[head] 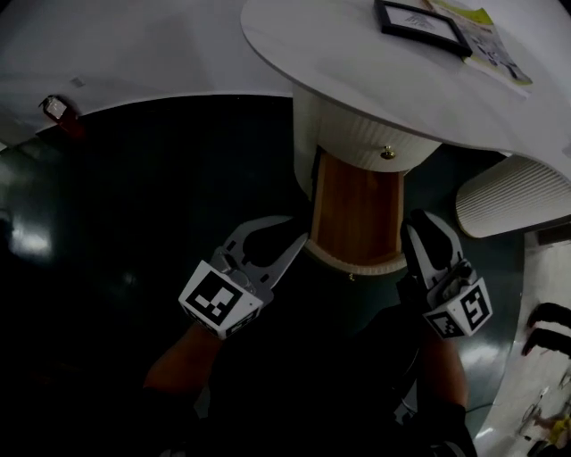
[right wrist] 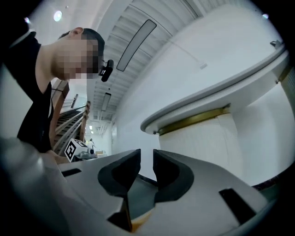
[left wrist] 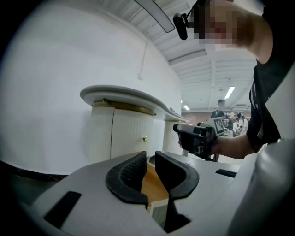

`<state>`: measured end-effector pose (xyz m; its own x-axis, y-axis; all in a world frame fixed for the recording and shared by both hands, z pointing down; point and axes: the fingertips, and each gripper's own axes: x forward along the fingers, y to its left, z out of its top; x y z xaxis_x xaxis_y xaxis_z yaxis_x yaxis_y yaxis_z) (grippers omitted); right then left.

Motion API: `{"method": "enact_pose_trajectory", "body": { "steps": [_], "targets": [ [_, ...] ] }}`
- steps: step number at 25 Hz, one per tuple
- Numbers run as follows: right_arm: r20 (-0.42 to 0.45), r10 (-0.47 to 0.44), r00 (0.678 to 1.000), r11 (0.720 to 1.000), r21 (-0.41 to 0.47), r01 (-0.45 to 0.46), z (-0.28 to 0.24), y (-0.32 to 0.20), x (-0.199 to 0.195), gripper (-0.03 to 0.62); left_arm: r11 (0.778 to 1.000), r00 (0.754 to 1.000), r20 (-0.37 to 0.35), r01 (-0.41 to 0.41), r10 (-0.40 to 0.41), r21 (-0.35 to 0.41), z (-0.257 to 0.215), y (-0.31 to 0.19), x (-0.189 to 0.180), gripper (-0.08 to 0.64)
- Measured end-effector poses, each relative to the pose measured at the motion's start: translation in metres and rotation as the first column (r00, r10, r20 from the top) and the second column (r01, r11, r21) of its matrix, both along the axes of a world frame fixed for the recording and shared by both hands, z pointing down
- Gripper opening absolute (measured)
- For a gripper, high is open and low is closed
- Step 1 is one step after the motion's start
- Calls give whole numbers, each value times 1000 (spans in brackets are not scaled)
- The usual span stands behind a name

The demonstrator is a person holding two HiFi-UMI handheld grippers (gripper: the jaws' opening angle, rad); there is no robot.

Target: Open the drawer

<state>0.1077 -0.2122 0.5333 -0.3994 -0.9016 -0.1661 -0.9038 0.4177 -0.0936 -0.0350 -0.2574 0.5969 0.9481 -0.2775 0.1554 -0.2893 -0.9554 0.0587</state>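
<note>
Flanking the pulled-out drawer (head: 355,207), both grippers sit at its front corners. The left gripper (head: 289,234) is by the left corner and the right gripper (head: 417,228) by the right; whether either touches it can't be told.

Drawer: smooth orange-brown wood floor inside, with a pale curved front panel that looks ribbed. It sticks out from under a cream ribbed cabinet (head: 343,125) that carries a small round brass knob (head: 387,153). The drawer's long axis runs from the cabinet straight toward the person, top to bottom in the head view. The front panel faces the person and the open top faces up.

Above it is a round white tabletop (head: 303,49), smooth and matte. A black rectangular picture frame (head: 421,24) and a yellow-green booklet (head: 489,37) lie on it. The floor (head: 134,205) is dark and glossy.

Left gripper: grey plastic body, black textured pads, jaws standing close with a narrow gap, nothing pinched; drawer wood shows past them. Right gripper: same build, jaws close with a narrow gap, nothing between. Each carries a white cube with black square markers.
</note>
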Motion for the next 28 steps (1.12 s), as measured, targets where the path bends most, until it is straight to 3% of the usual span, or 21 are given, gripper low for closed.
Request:
{"method": "enact_pose_trajectory", "body": {
  "steps": [4,9,12,19,23,28],
  "targets": [
    [-25,-55,998,998,-23,54,-46,1,-30,61,999,1000,-9,6,-7,-40,-46,4,0,22],
    [-55,-93,994,989,-121,86,-110,13,-48,45,999,1000,-7,-12,12,-53,-129,15,5,12],
    [-30,-100,995,984,-152,94,-162,23,-58,41,998,999,46,-25,28,-65,-175,28,7,12],
    [56,-141,988,966,-212,150,-282,50,-91,34,996,998,59,-29,34,-89,-309,64,6,12],
    [102,-178,979,952,-234,197,-342,66,-118,29,997,997,66,-39,43,-62,-382,82,-2,12],
    [126,-152,980,962,-209,176,-399,76,-142,26,997,998,44,-40,43,-71,-436,96,-22,12]
  ]
}}
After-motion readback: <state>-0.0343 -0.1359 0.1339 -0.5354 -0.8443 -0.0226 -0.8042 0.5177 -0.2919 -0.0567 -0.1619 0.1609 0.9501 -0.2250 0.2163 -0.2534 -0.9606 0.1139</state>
